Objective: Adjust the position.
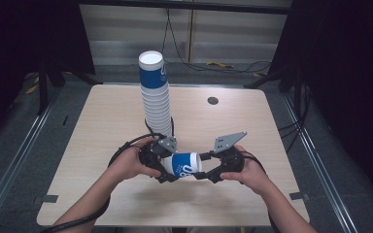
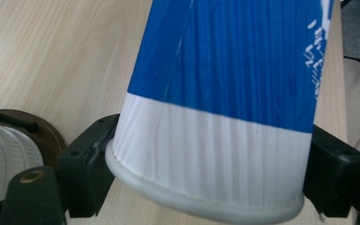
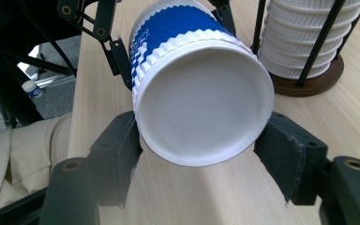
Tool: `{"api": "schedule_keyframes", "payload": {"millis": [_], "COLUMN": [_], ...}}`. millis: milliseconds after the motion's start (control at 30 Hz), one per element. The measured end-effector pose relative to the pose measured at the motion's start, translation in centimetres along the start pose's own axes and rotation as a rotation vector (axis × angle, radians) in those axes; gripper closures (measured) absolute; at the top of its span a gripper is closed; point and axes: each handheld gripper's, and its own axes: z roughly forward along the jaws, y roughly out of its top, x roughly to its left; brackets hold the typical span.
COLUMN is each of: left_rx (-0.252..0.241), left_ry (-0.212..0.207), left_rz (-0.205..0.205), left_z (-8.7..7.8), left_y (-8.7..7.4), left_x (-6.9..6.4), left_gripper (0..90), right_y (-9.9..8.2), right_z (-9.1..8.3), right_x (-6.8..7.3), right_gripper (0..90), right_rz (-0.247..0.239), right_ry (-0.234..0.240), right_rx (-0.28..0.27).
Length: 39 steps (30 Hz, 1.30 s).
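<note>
A paper cup (image 1: 184, 165) lies on its side in the air just above the table (image 1: 102, 126), held between the two grippers near the person's edge. It is a tapered, ribbed cup: a blue band with white lettering round the middle, white corrugated paper at both ends, a smooth rolled rim at the mouth and a flat, slightly recessed white base.

The left gripper (image 1: 161, 162) has the mouth end; in the left gripper view (image 2: 206, 164) its black, blocky jaws sit against the white band on either side just above the rim, partly spread to the cup's width. The right gripper (image 1: 209, 170) has the base end; in the right gripper view (image 3: 201, 150) its matte black jaws pinch the bottom rim from both sides, the round base facing the camera.

Behind the cup stands a tall stack (image 1: 154, 92) of nested cups of the same kind, top cup blue, the rest showing as white ribbed rings. It rests in a holder (image 3: 309, 82) with a round dark wooden base and thin black metal rods. The table is pale wood-grain laminate with rounded corners and a small dark cable hole (image 1: 212, 101).
</note>
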Motion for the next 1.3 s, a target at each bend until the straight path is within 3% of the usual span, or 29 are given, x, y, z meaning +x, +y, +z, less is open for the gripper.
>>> {"api": "schedule_keyframes", "payload": {"millis": [100, 133, 300, 633, 767, 1033, 1133, 1300], "left_rx": [-0.005, 0.000, 0.030, 0.118, 0.146, 0.183, 0.195, 0.212], "left_ry": [-0.013, -0.005, -0.011, 0.006, 0.009, 0.009, 0.000, -0.002], "left_rz": [-0.019, -0.013, -0.017, -0.013, -0.020, -0.008, -0.029, -0.014], "left_z": [-0.1, -0.1, -0.1, -0.1, 0.0, 0.2, 0.3, 0.4], "left_y": [0.0, 0.0, 0.2, 0.3, 0.5, 0.9, 1.1, 1.3], "left_x": [-0.1, -0.2, -0.3, -0.2, -0.2, -0.4, -0.5, -0.5], "left_gripper": [18.9, 19.1, 19.6, 19.5, 19.5, 19.5, 19.5, 19.5], "right_y": [0.0, 0.0, 0.2, 1.1, 1.4, 2.3, 2.5, 2.9], "right_z": [0.0, 0.1, 0.5, 0.2, 0.4, 0.7, 0.8, 1.0], "right_x": [0.0, 0.1, 0.4, 0.4, 0.6, 0.7, 0.8, 0.9], "right_gripper": [28.2, 22.8, 17.4, 17.1, 17.4, 16.8, 17.0, 17.3], "right_rz": [0.009, 0.013, -0.015, -0.053, -0.069, -0.091, -0.102, -0.119], "right_ry": [-0.003, -0.011, -0.026, -0.039, -0.040, -0.050, -0.046, -0.050], "right_rx": [-0.013, 0.007, 0.052, 0.130, 0.193, 0.285, 0.312, 0.366]}}
